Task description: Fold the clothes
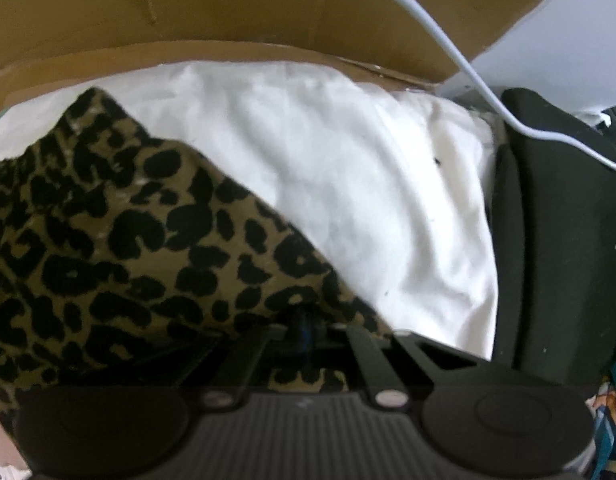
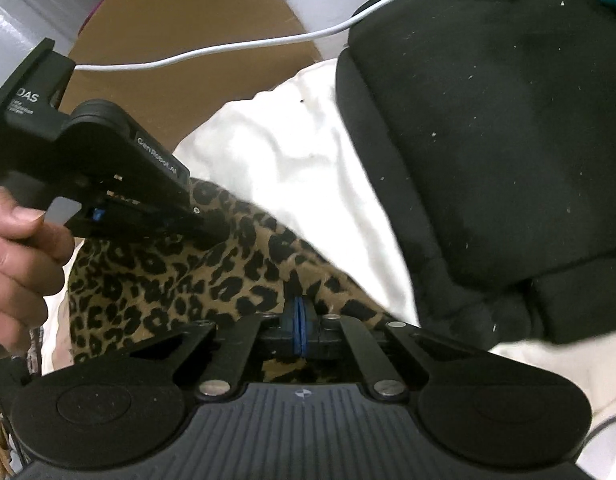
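The leopard-print cloth [image 1: 119,240] fills the lower left of the left wrist view and the lower middle of the right wrist view, lying bunched on a white sheet [image 1: 348,184] that spreads across the centre of both frames. In the right wrist view the right gripper [image 2: 300,322] sits at the bottom centre with its blue-padded fingers [image 2: 297,316] pressed together on an edge of the cloth. In the left wrist view the left gripper [image 1: 305,320] is at the bottom centre, its tips buried in the print fabric; the fingers look closed on a fold of it, though the picture is blurred there. The right wrist view also shows that gripper from the side at the left of the frame, held by a hand [image 2: 15,264] at the left edge, with its tip down in the cloth. A black cushion [image 2: 488,140] takes up the right side of both views, touching the sheet. A brown cardboard box [image 1: 227,8] stands along the top of the left wrist view, and a white cable [image 1: 448,40] runs across the upper part of both frames.
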